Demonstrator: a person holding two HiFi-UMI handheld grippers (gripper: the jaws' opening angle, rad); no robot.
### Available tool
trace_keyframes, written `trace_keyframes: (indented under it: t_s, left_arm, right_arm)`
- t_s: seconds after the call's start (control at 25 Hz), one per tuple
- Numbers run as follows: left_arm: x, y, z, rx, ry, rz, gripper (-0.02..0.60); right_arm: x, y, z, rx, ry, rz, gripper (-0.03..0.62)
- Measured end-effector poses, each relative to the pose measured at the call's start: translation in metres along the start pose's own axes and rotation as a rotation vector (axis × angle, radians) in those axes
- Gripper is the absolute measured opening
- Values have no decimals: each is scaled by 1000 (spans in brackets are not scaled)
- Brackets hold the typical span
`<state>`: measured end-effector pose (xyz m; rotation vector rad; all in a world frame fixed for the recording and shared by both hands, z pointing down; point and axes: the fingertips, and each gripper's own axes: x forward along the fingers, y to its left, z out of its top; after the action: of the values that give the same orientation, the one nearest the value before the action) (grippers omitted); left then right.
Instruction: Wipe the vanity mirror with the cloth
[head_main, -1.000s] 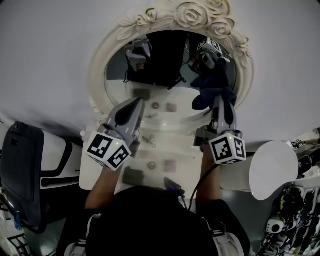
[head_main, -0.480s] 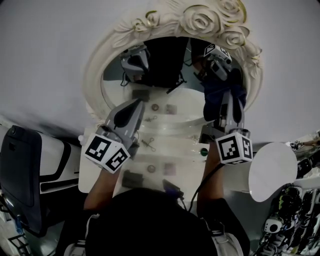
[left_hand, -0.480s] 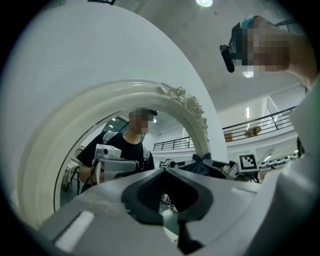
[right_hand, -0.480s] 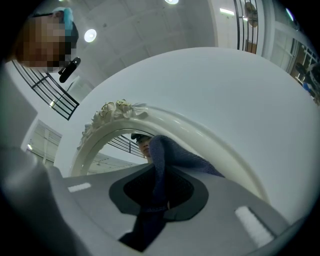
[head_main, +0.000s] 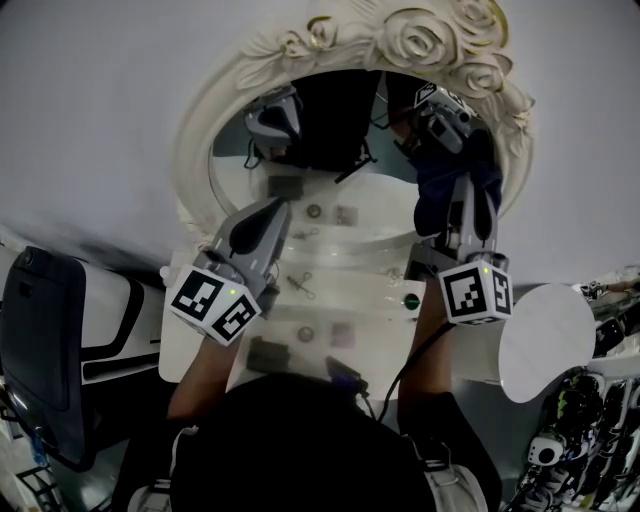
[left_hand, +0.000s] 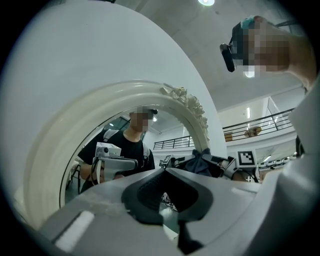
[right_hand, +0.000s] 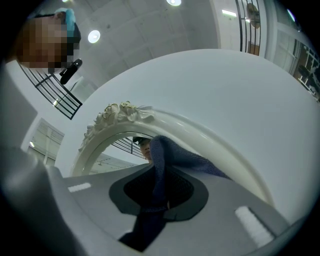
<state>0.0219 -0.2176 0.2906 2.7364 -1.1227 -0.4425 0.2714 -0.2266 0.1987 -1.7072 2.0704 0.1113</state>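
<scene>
The oval vanity mirror (head_main: 330, 195) has a white frame (head_main: 400, 35) with carved roses on top and stands against a white wall. My right gripper (head_main: 468, 192) is shut on a dark blue cloth (head_main: 440, 190), which is pressed to the glass at the mirror's right edge. In the right gripper view the cloth (right_hand: 160, 170) hangs out between the shut jaws, with the frame (right_hand: 120, 112) just beyond. My left gripper (head_main: 272, 207) hovers low in front of the mirror's lower left, shut and holding nothing. The left gripper view shows the frame (left_hand: 185, 100) and reflections of both grippers.
The white vanity top (head_main: 375, 285) carries small items: hairpins, flat dark pieces (head_main: 268, 353) and a green-dotted thing (head_main: 410, 301). A dark chair back (head_main: 40, 330) is at the left. A round white surface (head_main: 545, 340) is at the right, with clutter below it.
My right gripper has carried the cloth rightward and slightly up, from the glass's lower right area to its right rim. The left gripper has hardly moved.
</scene>
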Motion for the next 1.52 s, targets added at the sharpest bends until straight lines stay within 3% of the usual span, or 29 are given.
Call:
trace_keyframes:
  t_s: [0.56,1.52]
  left_arm:
    - [-16,8,6,-7,-9,1,2]
    - [-61,48,19,-29,-30,32,2]
  right_arm:
    - [17,30,24,-61,-20,42,60]
    - [55,131,32,-203,-48,156,60]
